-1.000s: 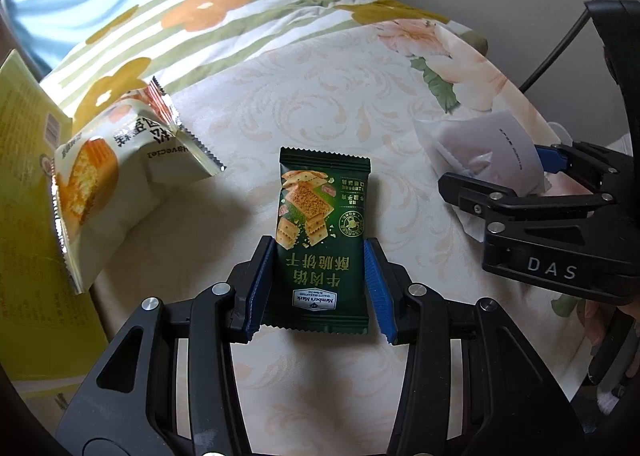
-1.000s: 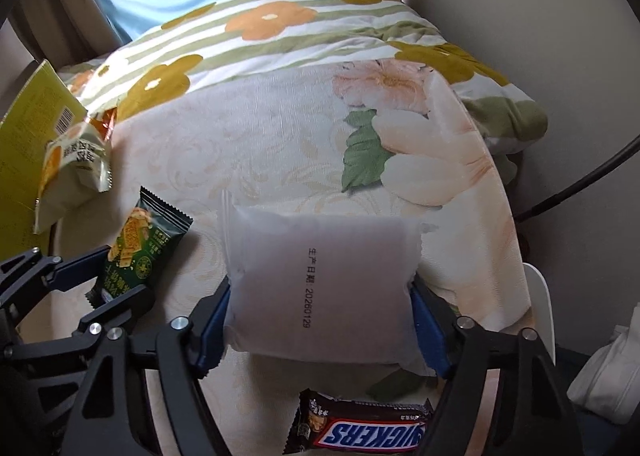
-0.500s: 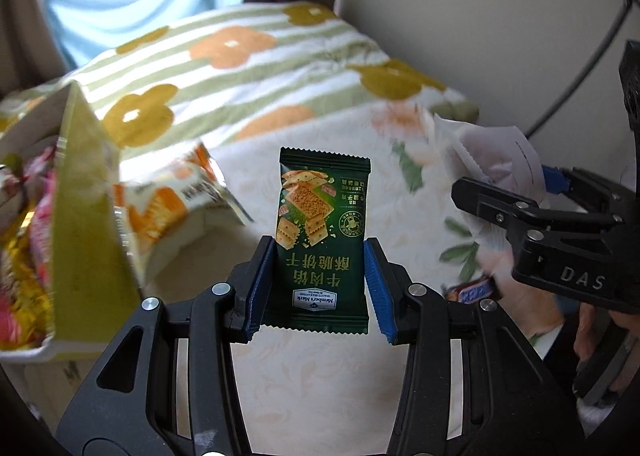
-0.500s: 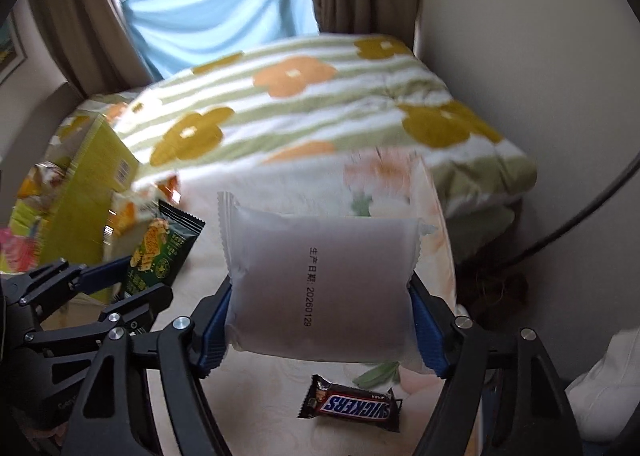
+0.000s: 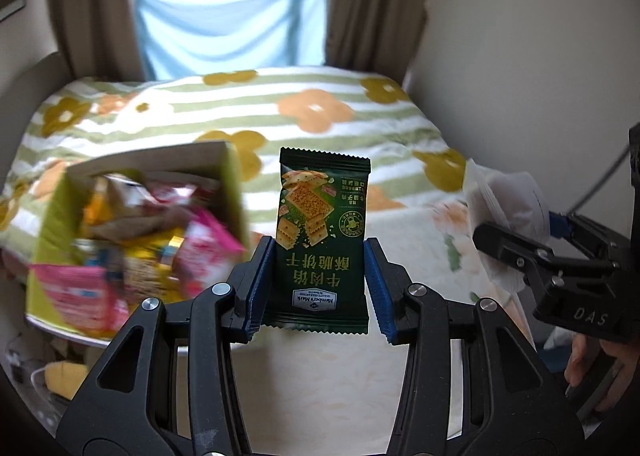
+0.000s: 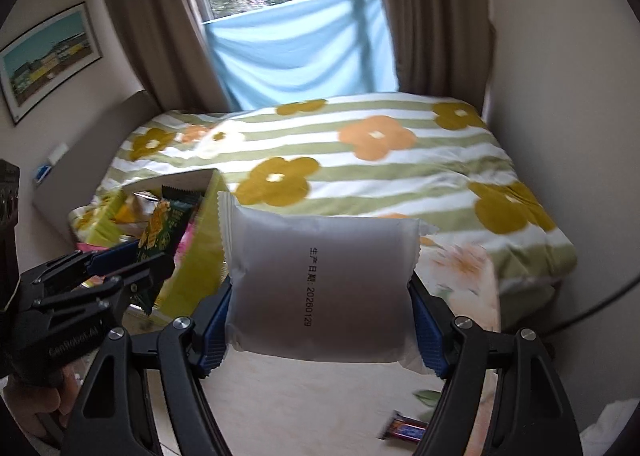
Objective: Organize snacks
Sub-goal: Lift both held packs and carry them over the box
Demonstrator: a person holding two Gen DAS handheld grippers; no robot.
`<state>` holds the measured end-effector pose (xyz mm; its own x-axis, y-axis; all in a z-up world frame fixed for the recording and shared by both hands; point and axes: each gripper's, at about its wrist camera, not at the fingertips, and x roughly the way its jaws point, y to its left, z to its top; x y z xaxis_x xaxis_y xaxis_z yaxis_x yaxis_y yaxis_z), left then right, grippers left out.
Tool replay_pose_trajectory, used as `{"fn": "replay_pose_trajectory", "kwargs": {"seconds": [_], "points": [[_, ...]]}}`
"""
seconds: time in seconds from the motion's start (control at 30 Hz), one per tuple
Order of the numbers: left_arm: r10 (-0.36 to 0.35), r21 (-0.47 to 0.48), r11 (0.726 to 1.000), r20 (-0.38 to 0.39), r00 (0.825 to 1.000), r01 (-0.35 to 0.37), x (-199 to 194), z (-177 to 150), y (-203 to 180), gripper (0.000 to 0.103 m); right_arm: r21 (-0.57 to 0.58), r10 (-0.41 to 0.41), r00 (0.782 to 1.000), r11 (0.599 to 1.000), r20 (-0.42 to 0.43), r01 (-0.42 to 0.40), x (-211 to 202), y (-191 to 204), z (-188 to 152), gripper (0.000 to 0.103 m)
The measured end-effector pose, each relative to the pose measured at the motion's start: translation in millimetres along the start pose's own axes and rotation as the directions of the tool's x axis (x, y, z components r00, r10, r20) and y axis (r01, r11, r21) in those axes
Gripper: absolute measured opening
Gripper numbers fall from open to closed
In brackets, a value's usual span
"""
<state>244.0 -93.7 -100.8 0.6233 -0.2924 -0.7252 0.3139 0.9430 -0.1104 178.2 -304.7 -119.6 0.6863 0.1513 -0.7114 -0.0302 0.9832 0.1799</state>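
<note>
Dark green glossy film, rectangular with serrated end seals: the cracker pack point(image 5: 323, 240) stands upright between the blue ribbed pads point(image 5: 256, 284) of the left gripper point(image 5: 318, 288), pinched at both long edges, clear of the bedding; cracker artwork and white print cover its face.

Matte white film, pillow-shaped and puffed, with a crimped zigzag seal on its left side: the white pack point(image 6: 320, 288) is clamped across its width by the right gripper point(image 6: 320, 332); a black date line runs down its middle.

The box point(image 5: 232, 192) is yellow-green card, open at the top, with plain grey-brown inner walls; it sits to the left of both grippers and is filled with crumpled pink, yellow and orange wrappers, blurred.

The bed point(image 6: 360, 160) carries a soft quilt of green and white stripes with orange and ochre flowers; nearer the grippers lies a smooth cream cloth point(image 5: 320, 376) with a faint damask pattern.

A bar point(image 6: 404, 430) in a shiny brown wrapper lies flat on that cloth, low right in the right view, blurred.
</note>
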Motion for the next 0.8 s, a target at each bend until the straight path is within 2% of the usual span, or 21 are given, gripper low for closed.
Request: {"fn": "replay_pose_trajectory", "kwargs": {"seconds": [0.3, 0.5, 0.57, 0.67, 0.8], "points": [[0.070, -0.090, 0.994, 0.006, 0.998, -0.069, -14.8, 20.6, 131.1, 0.041, -0.045, 0.099, 0.994, 0.994, -0.040, -0.101, 39.5, 102.6, 33.3, 0.072], [0.119, -0.145, 0.982, -0.028, 0.993, -0.122, -1.0, 19.3, 213.3, 0.041, -0.073, 0.145, 0.987, 0.986, -0.074, -0.150, 80.7, 167.0, 47.1, 0.072], [0.153, -0.152, 0.976, -0.047, 0.987, -0.159, 4.7, 17.5, 240.3, 0.041, -0.075, 0.152, 0.984, 0.985, -0.088, -0.159, 95.4, 183.6, 49.4, 0.072], [0.182, -0.148, 0.970, -0.095, 0.979, -0.195, 19.1, 13.7, 268.8, 0.041, -0.080, 0.132, 0.985, 0.987, -0.110, -0.141, 114.1, 203.7, 49.6, 0.072], [0.172, -0.133, 0.972, -0.146, 0.974, -0.192, 37.6, 8.3, 289.6, 0.041, -0.060, 0.115, 0.983, 0.990, -0.140, -0.124, 129.0, 217.7, 45.4, 0.072]]}}
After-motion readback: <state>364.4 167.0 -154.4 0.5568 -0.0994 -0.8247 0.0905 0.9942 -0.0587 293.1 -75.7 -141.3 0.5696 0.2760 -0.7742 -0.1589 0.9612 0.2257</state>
